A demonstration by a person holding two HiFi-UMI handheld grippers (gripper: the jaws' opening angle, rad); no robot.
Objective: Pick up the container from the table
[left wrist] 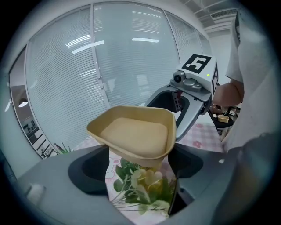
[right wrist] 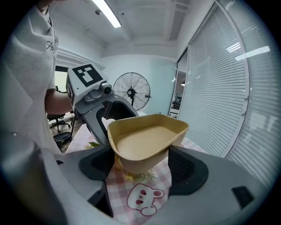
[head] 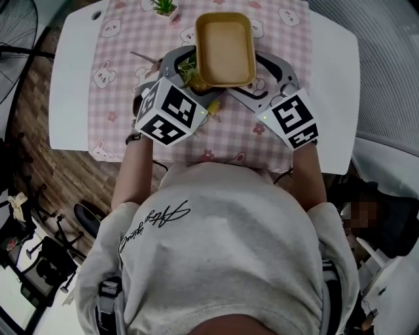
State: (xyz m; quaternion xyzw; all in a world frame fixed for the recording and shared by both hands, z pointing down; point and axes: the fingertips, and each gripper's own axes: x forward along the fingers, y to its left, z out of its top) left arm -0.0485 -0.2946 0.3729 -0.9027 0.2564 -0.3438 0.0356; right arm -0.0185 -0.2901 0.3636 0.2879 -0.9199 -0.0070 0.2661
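Note:
A tan, empty, rectangular container [head: 226, 49] hangs above the table, held between my two grippers. My left gripper [head: 186, 69] grips its near left corner and my right gripper [head: 262, 78] its near right side. In the left gripper view the container [left wrist: 136, 136] sits wedged between the two grey jaws of my left gripper [left wrist: 140, 167], with the right gripper [left wrist: 193, 88] beyond it. In the right gripper view the container [right wrist: 145, 145] fills the gap of my right gripper [right wrist: 140, 165], and the left gripper [right wrist: 94, 99] is behind it.
A pink checked cloth with bunnies [head: 118, 85] covers the white table [head: 69, 85]. A sprig of green leaves and pale flowers [left wrist: 142, 186] lies under the container. A small potted plant [head: 165, 6] stands at the far edge. A fan [right wrist: 131, 92] stands off the table.

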